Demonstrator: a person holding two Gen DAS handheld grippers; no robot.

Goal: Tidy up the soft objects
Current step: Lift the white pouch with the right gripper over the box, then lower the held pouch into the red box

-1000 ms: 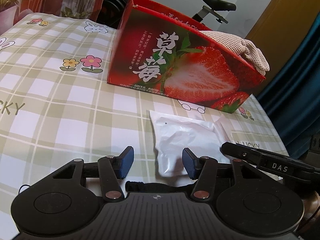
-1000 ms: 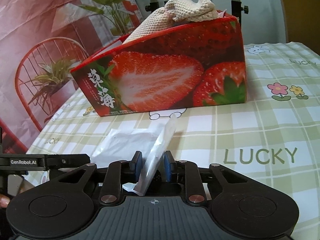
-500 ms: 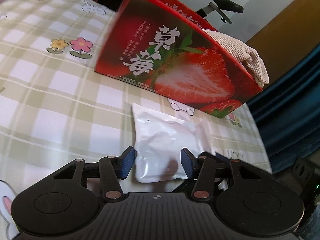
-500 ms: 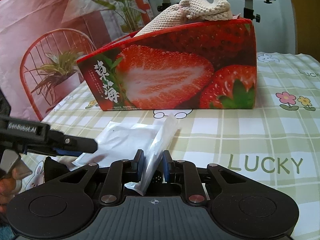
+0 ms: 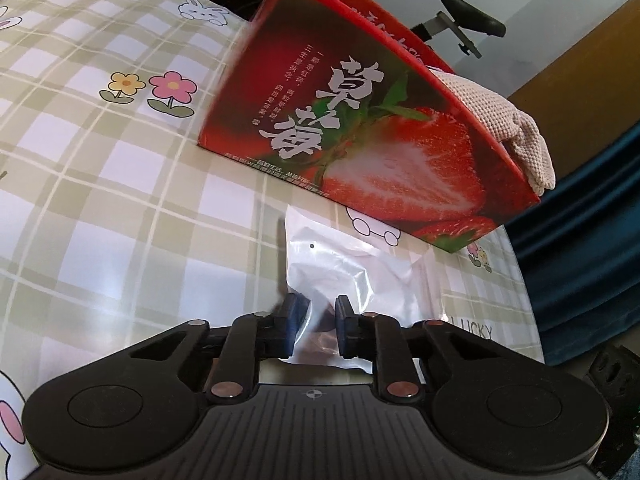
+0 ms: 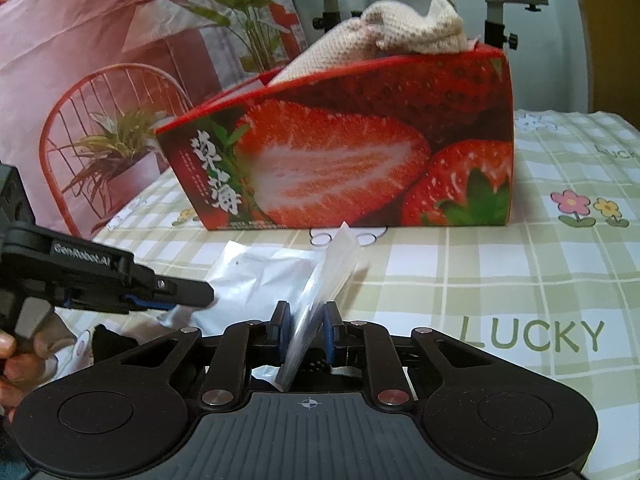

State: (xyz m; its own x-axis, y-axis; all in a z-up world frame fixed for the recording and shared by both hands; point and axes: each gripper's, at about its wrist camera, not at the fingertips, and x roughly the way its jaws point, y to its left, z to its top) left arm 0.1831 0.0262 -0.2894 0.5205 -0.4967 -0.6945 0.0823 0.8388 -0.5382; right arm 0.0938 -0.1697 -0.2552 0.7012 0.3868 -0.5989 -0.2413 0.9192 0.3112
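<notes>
Covering nearly everything under both claws, one tabletop [image 5: 120, 208] wears a green-and-white checked cloth printed with flowers, rabbits and the word LUCKY. One red strawberry box [image 5: 372, 148] stands on it ahead of each claw, its top open. One beige knitted cloth [image 6: 384, 36] sits in the box and spills over the rim at the corner; how far down it reaches inside is hidden by the box wall.

One white plastic pouch [image 5: 352, 276] lies on the tabletop between the box and the claws, just short of the box's lower edge. What it contains cannot be made out; only a dark shape shows through the film near the left claw.

Two claws are in view. The left claw [image 5: 318, 320] has its blue pads on either side of the pouch's near edge with a gap still showing between them, so whether they truly pinch the film cannot be told; its left pad is blurred. In the right wrist view this same claw enters from the left side, with part of the person's hand [image 6: 16, 356] cut off at the frame edge. The right claw [image 6: 306, 326] is clenched on the pouch's other end, lifting a flap of clear film upright between its pads.
</notes>
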